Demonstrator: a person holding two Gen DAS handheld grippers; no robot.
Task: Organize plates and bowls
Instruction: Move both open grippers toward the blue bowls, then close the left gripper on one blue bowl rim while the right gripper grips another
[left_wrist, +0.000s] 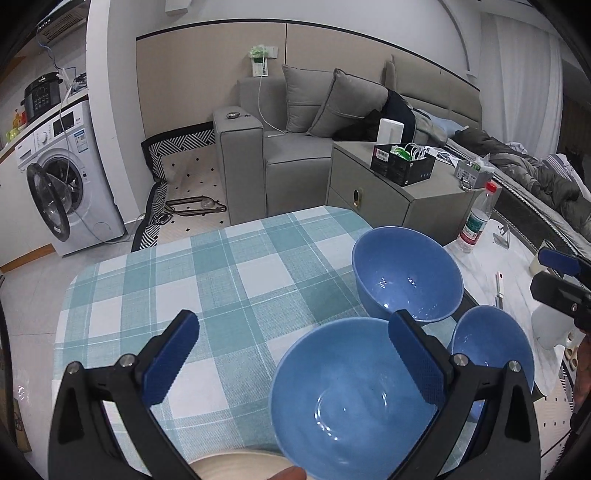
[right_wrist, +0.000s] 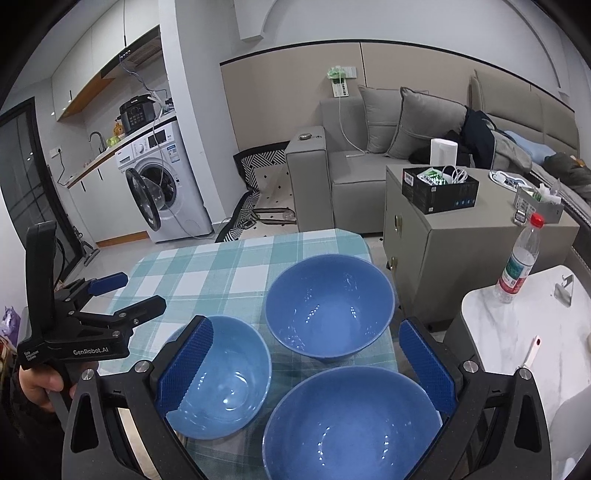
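Observation:
Three blue bowls stand close together on the checked tablecloth (left_wrist: 236, 273). In the left wrist view the nearest bowl (left_wrist: 351, 398) lies under my open left gripper (left_wrist: 295, 358), whose right finger (left_wrist: 417, 362) overlaps its rim. A larger bowl (left_wrist: 406, 273) sits behind and a third bowl (left_wrist: 491, 343) to the right. A cream plate (left_wrist: 236, 465) peeks in at the bottom edge. In the right wrist view my open right gripper (right_wrist: 306, 365) hovers over the near bowl (right_wrist: 347, 421), with the left bowl (right_wrist: 221, 376) and the far bowl (right_wrist: 328, 302) ahead. Nothing is held.
A white marble side table (right_wrist: 517, 332) on the right carries a water bottle (right_wrist: 517, 266) and small items. A grey cabinet (right_wrist: 461, 251) with a black box stands behind the table. A sofa (right_wrist: 354, 166) and a washing machine (right_wrist: 166, 184) are farther back.

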